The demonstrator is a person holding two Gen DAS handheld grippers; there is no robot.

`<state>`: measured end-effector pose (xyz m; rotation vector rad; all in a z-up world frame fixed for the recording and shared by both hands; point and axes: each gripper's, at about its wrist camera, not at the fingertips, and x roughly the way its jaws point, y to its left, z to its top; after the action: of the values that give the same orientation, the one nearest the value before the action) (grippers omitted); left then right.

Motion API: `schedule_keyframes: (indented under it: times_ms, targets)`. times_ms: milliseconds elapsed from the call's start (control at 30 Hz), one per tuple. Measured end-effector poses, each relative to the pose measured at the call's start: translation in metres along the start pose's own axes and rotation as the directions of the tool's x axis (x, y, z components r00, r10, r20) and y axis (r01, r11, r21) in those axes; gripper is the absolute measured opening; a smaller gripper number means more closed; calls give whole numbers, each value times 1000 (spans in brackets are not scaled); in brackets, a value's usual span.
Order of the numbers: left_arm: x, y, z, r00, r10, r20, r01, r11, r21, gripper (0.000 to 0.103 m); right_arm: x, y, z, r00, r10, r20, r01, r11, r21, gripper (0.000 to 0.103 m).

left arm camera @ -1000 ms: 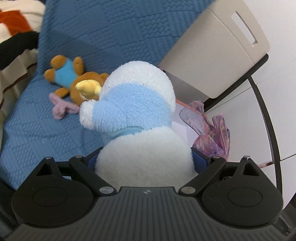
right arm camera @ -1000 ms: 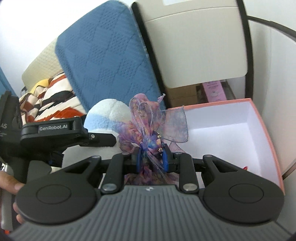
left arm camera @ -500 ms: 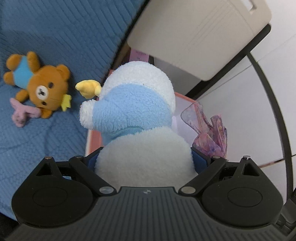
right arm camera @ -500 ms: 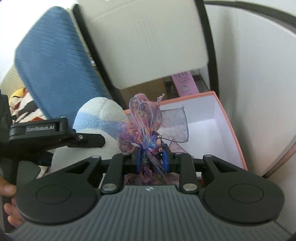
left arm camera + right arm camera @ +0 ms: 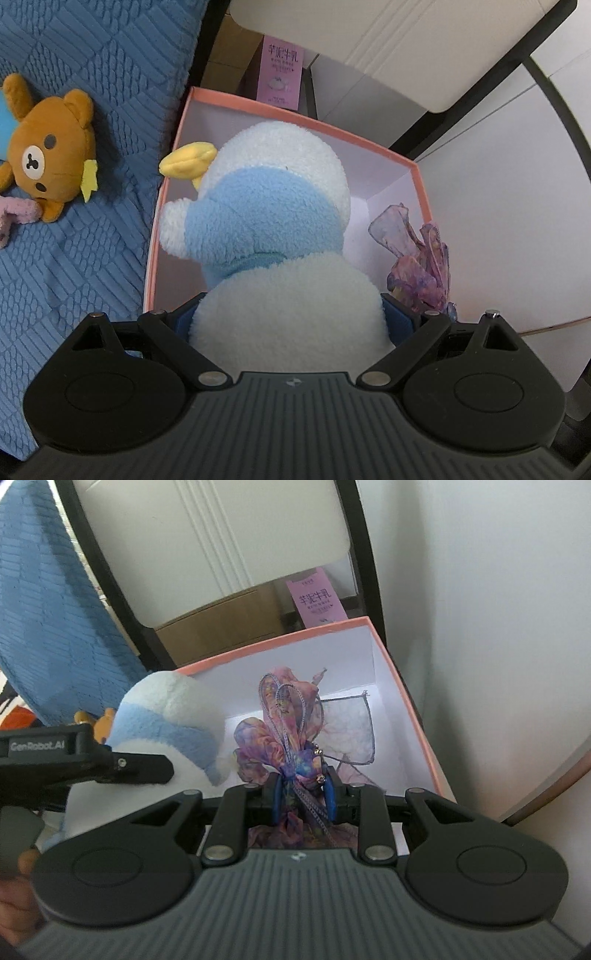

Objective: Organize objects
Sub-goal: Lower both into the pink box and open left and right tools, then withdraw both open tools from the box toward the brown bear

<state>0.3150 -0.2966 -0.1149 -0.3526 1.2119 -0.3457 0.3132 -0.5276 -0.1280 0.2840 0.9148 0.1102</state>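
My left gripper point(image 5: 290, 317) is shut on a white and light-blue plush toy point(image 5: 273, 221) with a yellow beak and holds it over the open pink box point(image 5: 295, 118). My right gripper point(image 5: 302, 794) is shut on a purple-pink ribbon bow point(image 5: 284, 734) and holds it over the same box point(image 5: 413, 705), to the right of the plush point(image 5: 166, 723). The bow also shows in the left wrist view point(image 5: 417, 258). The box interior is white.
A brown teddy bear point(image 5: 51, 147) and a pink plush piece point(image 5: 14, 218) lie on the blue quilted cover point(image 5: 85, 258) left of the box. A pink carton point(image 5: 282, 70), a cardboard box point(image 5: 221, 627) and a black-framed chair point(image 5: 110, 590) stand behind the box.
Both grippers moved right and forward from over the blue cover to above the pink box, each still holding its object. The box now lies directly below them.
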Motion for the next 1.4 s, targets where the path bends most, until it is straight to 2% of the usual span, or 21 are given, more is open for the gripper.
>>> schedule_keyframes:
  times_ms: [67, 133, 200, 267, 633, 933, 1400]
  targets:
    - [0, -2, -1, 1000, -5, 7, 5, 1000, 6, 96, -4, -2, 2, 1000, 19, 5, -19, 999, 36, 29]
    - [-5, -7, -4, 1000, -7, 26, 7, 1000, 28, 98, -10, 0, 2, 1000, 5, 18, -5, 999, 44, 37]
    - [-7, -6, -3, 999, -4, 34, 2, 999, 35, 99, -15, 4, 1, 1000, 0, 15, -1, 999, 47, 62]
    - [-17, -6, -5, 999, -31, 43, 29, 999, 38, 99, -20, 8, 2, 1000, 16, 21, -17, 998, 52, 70]
    - [-105, -3, -35, 987, -23, 157, 7, 995, 100, 99, -92, 48, -13, 994, 48, 95, -48, 999, 0, 69]
    - [-181, 20, -72, 970, -43, 241, 16, 993, 115, 99, -147, 98, -40, 986, 89, 141, -84, 995, -44, 69]
    - [-263, 78, -128, 948, -40, 316, 5, 994, 112, 99, -187, 169, -91, 978, 115, 174, -95, 989, -116, 69]
